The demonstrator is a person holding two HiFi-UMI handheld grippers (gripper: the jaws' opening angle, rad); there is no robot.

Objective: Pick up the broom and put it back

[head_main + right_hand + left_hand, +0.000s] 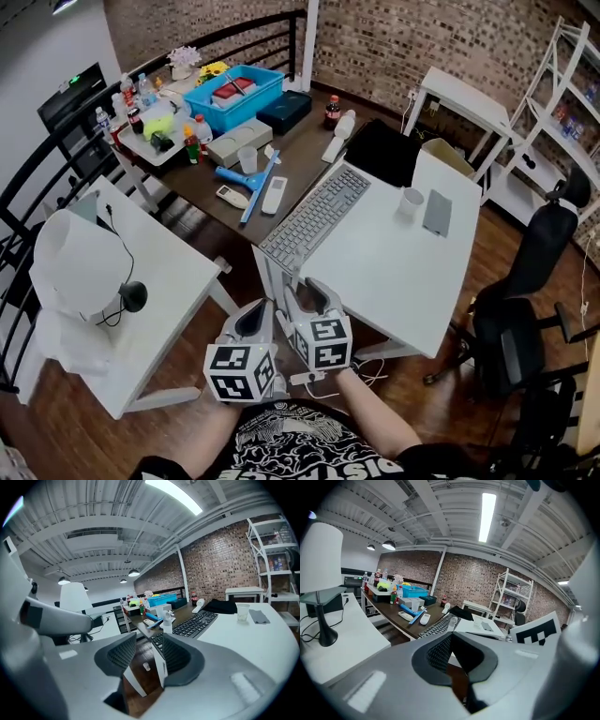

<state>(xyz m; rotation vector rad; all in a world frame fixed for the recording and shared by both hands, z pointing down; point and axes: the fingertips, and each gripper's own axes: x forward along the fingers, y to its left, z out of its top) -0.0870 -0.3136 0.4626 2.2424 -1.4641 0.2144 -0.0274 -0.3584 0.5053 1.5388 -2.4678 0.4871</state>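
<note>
The dark table [298, 161] stands far, and the white desk [394, 281] with its keyboard [314, 216] stands nearer right. Close to the person, the left gripper [258, 317] has its jaws pressed together, while the right gripper [307, 298] has its jaws spread. The blue broom [246, 184] lies on the dark table beside a white remote [274, 195].

Lighting bright, even, indoor. Ceiling strip light [487, 517], blown-out white, near twelve o'clock in both gripper views. Shadows faint. Strong fisheye bending, dark corners all round; nearest foreground soft.
</note>
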